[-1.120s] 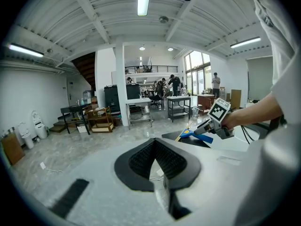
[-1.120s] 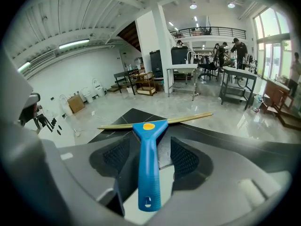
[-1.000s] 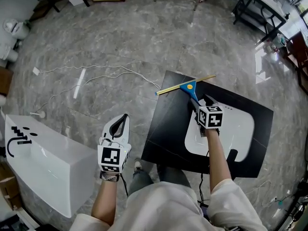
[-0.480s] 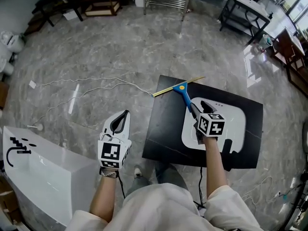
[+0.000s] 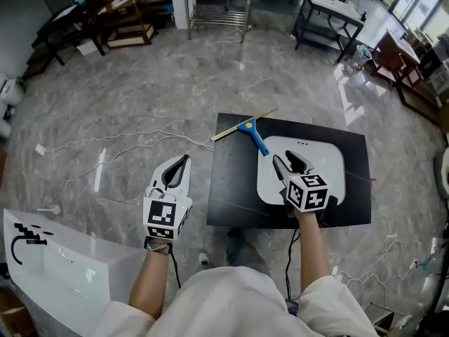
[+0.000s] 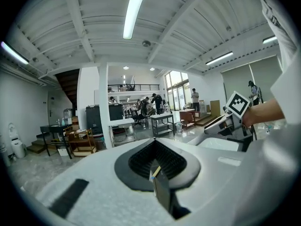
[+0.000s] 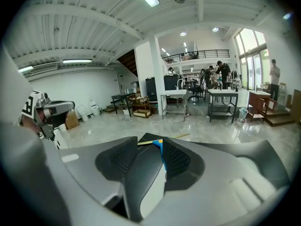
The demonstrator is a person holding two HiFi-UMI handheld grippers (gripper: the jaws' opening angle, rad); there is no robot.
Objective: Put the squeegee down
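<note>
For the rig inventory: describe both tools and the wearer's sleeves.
The left tool and right tool match: white shells, black ribbed jaw pads, a cube of black-and-white square markers at the rear, a thin dark cable trailing. Sleeves are pale. The right tool's jaws have just been closing with nothing between them.

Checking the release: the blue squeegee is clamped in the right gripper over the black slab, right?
No: the squeegee lies on the black slab, clear of the right gripper, whose jaws, just closing partway, hold nothing. The head view shows it.
</note>
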